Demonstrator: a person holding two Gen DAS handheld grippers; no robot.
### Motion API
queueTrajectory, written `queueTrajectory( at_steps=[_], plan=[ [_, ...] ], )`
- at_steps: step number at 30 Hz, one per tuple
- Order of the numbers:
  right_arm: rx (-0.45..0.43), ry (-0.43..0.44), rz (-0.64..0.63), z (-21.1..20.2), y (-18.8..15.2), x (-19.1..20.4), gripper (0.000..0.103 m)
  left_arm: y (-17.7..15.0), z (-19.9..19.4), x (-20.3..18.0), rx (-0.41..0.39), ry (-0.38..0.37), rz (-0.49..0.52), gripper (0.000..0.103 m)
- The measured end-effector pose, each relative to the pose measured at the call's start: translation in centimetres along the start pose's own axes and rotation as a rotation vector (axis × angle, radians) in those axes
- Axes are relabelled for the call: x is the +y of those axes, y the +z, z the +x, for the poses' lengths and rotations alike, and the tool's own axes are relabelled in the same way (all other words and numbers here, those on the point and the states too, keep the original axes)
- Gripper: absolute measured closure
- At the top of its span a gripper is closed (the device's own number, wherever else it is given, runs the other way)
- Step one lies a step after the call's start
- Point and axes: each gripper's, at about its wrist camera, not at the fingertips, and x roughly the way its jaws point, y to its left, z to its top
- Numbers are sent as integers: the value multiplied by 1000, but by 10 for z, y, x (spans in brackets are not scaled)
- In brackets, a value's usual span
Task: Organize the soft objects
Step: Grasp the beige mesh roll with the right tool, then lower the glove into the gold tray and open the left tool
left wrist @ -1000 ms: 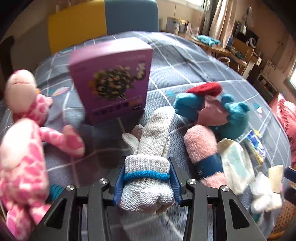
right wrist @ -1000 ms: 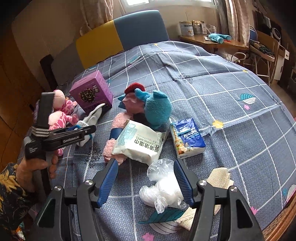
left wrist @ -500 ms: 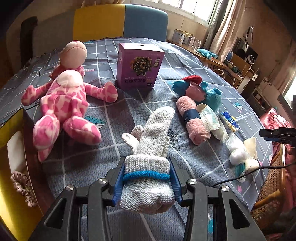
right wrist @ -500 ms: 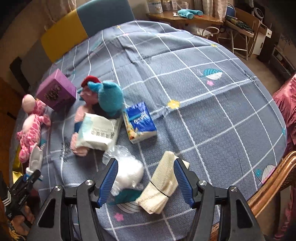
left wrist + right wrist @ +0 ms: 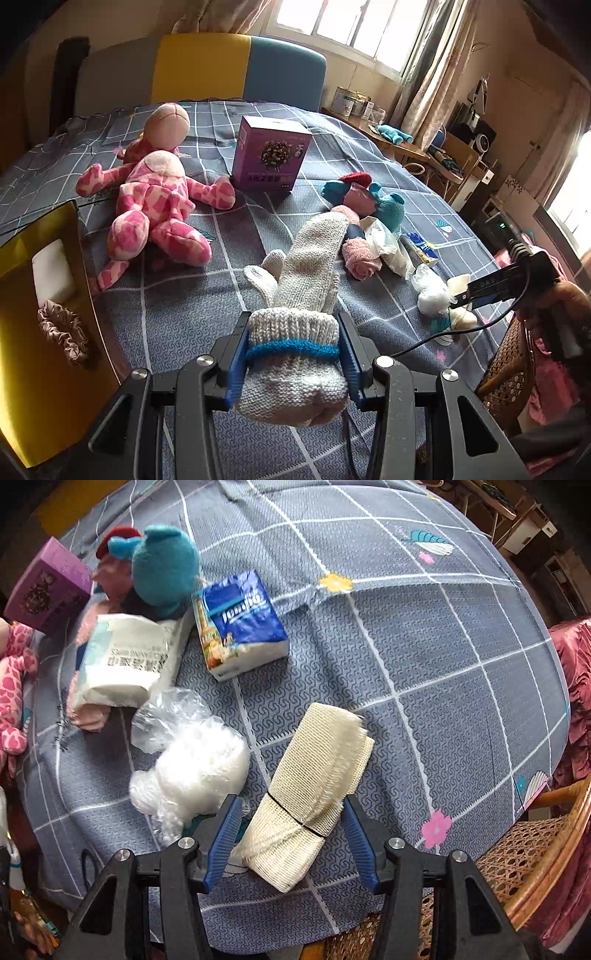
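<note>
A knitted mitten [image 5: 306, 295] is clamped at its blue-banded cuff between the fingers of the left gripper [image 5: 293, 363], with the body of the mitten pointing straight ahead of the fingertips and held off the tablecloth [image 5: 177, 317]. To the left of those fingers a yellow box [image 5: 48, 332] is seen, open, with a white pad [image 5: 51, 273] and a satin scrunchie [image 5: 62, 332] already lying inside; it is judged that sorting has begun and that the mitten is meant for that box.

The right gripper [image 5: 291, 827] is spread wide, gripping nothing, with a rolled cream mesh cloth [image 5: 314, 786] lying between its fingers but not yet pinched; the roll is bound by a thin dark band. Just beyond the left fingertip a clear bag of white stuffing [image 5: 192, 764] rests on the cloth.

Most of the work is judged to be left. Ahead of the right fingers, well apart from them, a white wipes pack [image 5: 122, 668], a blue tissue pack [image 5: 240, 624] and a teal and pink plush toy [image 5: 159, 568] remain in a loose heap. Ahead and to the left of the left fingers a pink spotted plush [image 5: 155, 199] lies flat, and a purple carton [image 5: 269, 158] stands behind it. None of these has been placed in the box yet.
</note>
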Motion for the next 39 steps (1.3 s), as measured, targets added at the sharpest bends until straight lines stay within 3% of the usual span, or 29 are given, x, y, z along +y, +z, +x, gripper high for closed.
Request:
queueTrajectory(
  at_steps=[2, 11, 15, 21, 25, 29, 35, 39],
  plan=[
    [-16, -12, -6, 1, 2, 2, 56, -2, -9, 2, -19, -1, -5, 58],
    [-52, -79, -83, -3, -10, 21, 58, -10, -54, 35, -115, 24, -81, 59],
    [-56, -87, -103, -3, -13, 26, 58, -12, -82, 78, -166, 67, -214, 58],
    [-80, -68, -101, -5, -8, 37, 58, -18, -105, 167, -185, 266, -462, 59],
    [-103, -47, -101, -8, -9, 35, 59, -28, -95, 223, -117, 312, -684, 58],
    [-126, -17, -91, -16, -7, 30, 59, -35, -71, 248, -51, 320, -803, 57],
    [-170, 54, -34, -25, -7, 18, 59, -34, -34, 235, 22, 301, -782, 38],
    [-189, 76, -15, -28, -4, 12, 59, -37, -31, 219, 19, 327, -706, 37]
  ],
)
